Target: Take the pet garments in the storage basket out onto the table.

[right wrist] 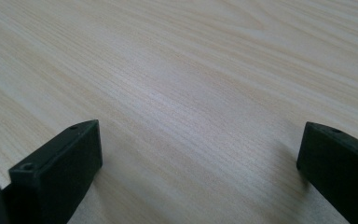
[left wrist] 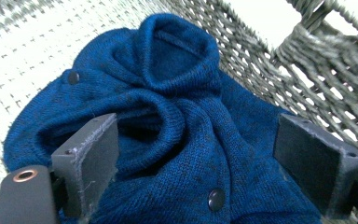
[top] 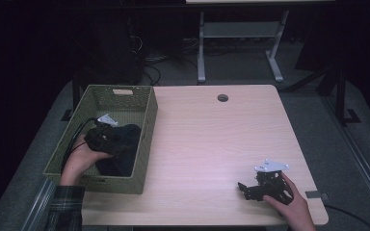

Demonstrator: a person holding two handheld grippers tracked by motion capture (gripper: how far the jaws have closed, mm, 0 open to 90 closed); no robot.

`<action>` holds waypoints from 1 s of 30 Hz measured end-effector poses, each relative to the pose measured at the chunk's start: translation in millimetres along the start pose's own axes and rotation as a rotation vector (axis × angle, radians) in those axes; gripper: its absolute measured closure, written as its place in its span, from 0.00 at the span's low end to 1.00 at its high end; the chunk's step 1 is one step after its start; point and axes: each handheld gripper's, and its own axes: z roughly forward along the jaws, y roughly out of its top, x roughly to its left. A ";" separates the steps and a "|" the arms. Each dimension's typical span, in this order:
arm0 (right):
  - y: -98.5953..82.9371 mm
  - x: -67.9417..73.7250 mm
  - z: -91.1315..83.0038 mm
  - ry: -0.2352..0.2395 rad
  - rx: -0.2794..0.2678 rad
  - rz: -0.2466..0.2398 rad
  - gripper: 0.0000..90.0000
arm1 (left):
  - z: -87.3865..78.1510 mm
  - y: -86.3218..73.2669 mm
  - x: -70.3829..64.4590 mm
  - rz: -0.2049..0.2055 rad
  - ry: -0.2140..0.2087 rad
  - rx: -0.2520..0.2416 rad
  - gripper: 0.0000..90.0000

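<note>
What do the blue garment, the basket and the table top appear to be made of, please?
Blue garment: a soft matt knit, probably wool or acrylic; ribbed stitches and dark buttons show. Basket: woven fibre or cord, olive green, with a visible braided weave. Table top: pale wood-grain surface, likely laminate, with a faint sheen.

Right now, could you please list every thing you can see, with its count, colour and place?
basket: one, green woven, left part of the table.
knitted garment: one, dark blue with buttons, crumpled inside the basket.
table: one, light wood, round hole near its far edge.
left gripper: one, black, in the basket, jaws open on either side of the garment.
right gripper: one, black, near right corner of the table, jaws open over bare wood.
</note>
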 end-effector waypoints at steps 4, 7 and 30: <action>0.0 -0.1 0.0 0.000 0.000 -0.001 0.00 | 7.1 -3.0 1.3 0.012 -0.010 0.025 0.15; 0.0 -0.1 0.0 0.000 0.001 -0.001 0.00 | 10.1 -4.6 2.2 0.021 -0.015 0.034 0.15; 0.0 0.0 0.0 0.000 0.000 -0.001 0.00 | 44.4 -15.3 2.9 0.077 -0.051 0.173 0.15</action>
